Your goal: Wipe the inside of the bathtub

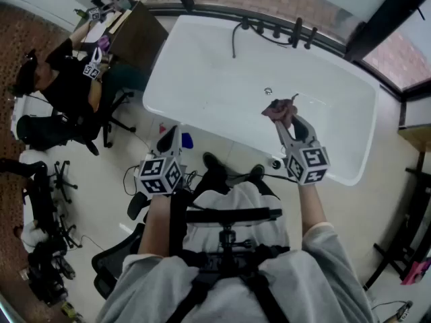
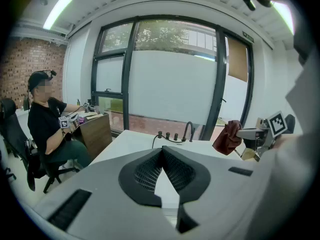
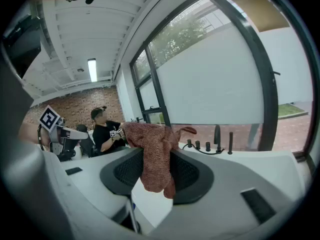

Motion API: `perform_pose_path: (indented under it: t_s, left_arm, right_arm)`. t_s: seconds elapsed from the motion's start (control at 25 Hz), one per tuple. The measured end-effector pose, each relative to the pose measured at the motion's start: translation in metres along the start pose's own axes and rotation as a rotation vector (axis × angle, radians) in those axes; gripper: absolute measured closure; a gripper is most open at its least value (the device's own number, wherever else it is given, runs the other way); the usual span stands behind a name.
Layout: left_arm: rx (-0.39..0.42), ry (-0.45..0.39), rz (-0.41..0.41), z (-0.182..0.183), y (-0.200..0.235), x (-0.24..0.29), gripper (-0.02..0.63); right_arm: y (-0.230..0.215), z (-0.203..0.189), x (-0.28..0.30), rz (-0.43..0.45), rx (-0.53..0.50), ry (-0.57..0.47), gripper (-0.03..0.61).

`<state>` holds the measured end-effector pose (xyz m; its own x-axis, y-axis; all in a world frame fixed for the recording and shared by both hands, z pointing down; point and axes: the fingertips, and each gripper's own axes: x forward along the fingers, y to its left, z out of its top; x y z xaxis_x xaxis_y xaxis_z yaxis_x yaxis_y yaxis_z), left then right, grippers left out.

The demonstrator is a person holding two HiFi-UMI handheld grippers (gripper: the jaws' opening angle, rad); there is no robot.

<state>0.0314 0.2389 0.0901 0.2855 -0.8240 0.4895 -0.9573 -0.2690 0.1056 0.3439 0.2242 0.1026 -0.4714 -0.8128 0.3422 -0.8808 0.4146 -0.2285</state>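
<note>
A white bathtub (image 1: 202,59) fills the upper middle of the head view, with a round drain (image 1: 268,91) on its floor and black taps (image 1: 296,32) on the far rim. My right gripper (image 1: 283,113) hangs over the tub's near right part, shut on a reddish-brown cloth (image 1: 279,106). That cloth (image 3: 152,154) droops between the jaws in the right gripper view. My left gripper (image 1: 170,140) is held outside the tub by its near rim, shut with nothing in it. From the left gripper view the cloth (image 2: 227,136) shows at right.
A person in black (image 1: 64,79) sits at a wooden desk (image 1: 138,36) left of the tub. Office chairs (image 1: 40,133) and gear stand along the left floor. A blue object (image 1: 186,140) lies on the floor beside the tub. Dark window frames (image 1: 377,19) run behind it.
</note>
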Motion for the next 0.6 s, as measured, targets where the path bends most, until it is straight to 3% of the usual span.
perform_pose_path:
  t_s: [0.6]
  left_arm:
    - [-0.04, 0.015, -0.024, 0.005, 0.1, 0.02, 0.606]
  right_arm:
    - [0.074, 0.001, 0.091, 0.02, -0.064, 0.077, 0.411]
